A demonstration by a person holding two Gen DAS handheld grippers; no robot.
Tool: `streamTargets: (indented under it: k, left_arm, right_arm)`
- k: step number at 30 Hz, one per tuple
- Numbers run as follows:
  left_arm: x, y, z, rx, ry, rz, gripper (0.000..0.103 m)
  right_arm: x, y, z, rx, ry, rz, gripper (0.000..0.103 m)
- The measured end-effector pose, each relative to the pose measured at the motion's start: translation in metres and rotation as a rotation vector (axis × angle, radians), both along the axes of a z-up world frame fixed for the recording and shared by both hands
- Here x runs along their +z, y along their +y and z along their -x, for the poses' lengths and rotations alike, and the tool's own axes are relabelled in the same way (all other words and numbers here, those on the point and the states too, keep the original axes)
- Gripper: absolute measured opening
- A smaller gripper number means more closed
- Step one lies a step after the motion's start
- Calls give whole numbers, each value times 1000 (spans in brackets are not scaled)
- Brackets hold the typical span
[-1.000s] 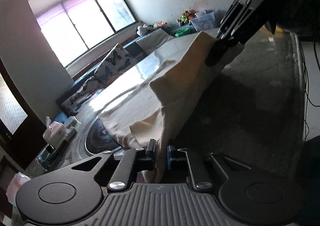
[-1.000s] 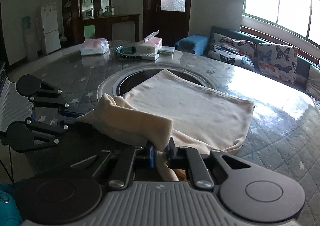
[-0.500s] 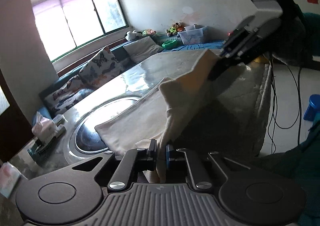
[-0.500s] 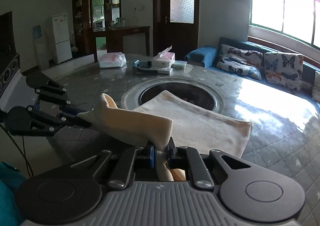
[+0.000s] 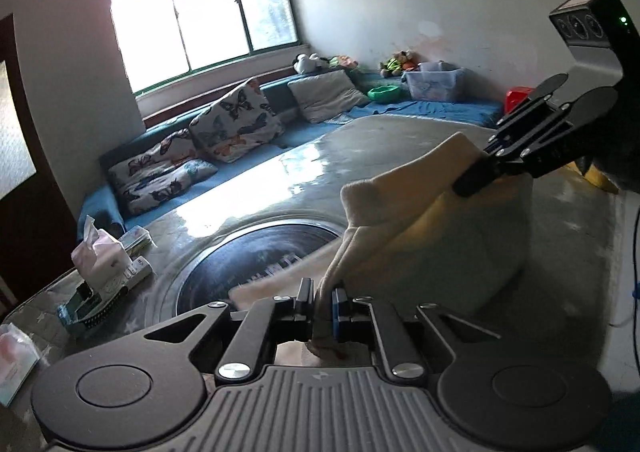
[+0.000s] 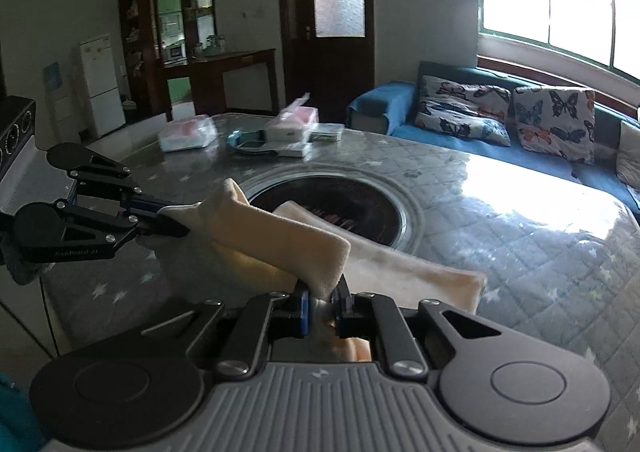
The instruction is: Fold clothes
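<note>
Up off the table: both grippers pinch one edge of the cream garment.

Left gripper (image 5: 323, 302) and right gripper (image 6: 322, 302) each have their jaws nearly closed on a corner of the cream garment (image 6: 280, 236), its held edge stretched between them in the air. Its far part lies flat on the round table (image 6: 520, 220), across the dark central inset (image 6: 340, 208).

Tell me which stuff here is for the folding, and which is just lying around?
For folding: cream cloth, left gripper, right gripper, both clamped on it.

Lying about: tissue box, plastic packet, butterfly cushions, toys.
</note>
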State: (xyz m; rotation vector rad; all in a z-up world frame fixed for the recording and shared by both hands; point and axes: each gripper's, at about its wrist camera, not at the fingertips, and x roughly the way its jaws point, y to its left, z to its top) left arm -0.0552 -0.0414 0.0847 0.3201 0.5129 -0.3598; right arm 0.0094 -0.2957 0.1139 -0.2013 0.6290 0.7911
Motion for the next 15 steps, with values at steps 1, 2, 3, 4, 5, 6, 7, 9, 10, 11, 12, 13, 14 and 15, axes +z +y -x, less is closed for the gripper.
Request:
streamTargets:
  k: [1, 2, 3, 4, 5, 6, 7, 9, 10, 11, 12, 13, 14, 15]
  left_arm:
    - [-2, 1, -13, 10, 9, -1, 9]
    - [-5, 1, -26, 19, 18, -1, 9]
    - [-7, 2, -39, 31, 29, -1, 9]
    - [-12, 3, -53, 51, 46, 2, 9]
    - [-17, 4, -67, 71, 62, 4, 10]
    - [-25, 5, -82, 90, 77, 1, 10]
    - [-32, 5, -97, 111, 94, 1, 10]
    - [-48, 6, -118, 154, 141, 3, 13]
    - [-55, 5, -126, 171, 160, -2, 15]
    - [-62, 5, -134, 187, 178, -4, 16]
    - [-66, 7, -138, 197, 191, 7, 17]
    - [-66, 9, -139, 208, 189, 19, 23]
    - [-66, 12, -140, 219, 187, 29, 30]
    - [-64, 15, -139, 229, 186, 34, 33]
  right_arm:
    - [-1, 2, -11, -10, 8, 2, 10]
    - [-1, 5, -21, -17, 15, 4, 10]
    - [-3, 9, -33, -26, 22, 11, 10]
    - [-6, 14, -47, -37, 28, 19, 10]
    - [-10, 19, -61, -49, 41, 26, 10]
    - [-15, 23, -74, -61, 58, 31, 10]
    - [-23, 27, -87, -80, 76, 35, 11]
    - [-40, 34, -112, -125, 114, 40, 11]
    - [-48, 36, -121, -144, 127, 40, 14]
    - [-58, 39, -130, -170, 140, 46, 19]
    - [-66, 41, -137, -189, 154, 53, 21]
    - [-75, 42, -143, -207, 170, 61, 21]
    - [-81, 40, -147, -220, 181, 65, 22]
    - [-84, 38, -148, -228, 186, 57, 28]
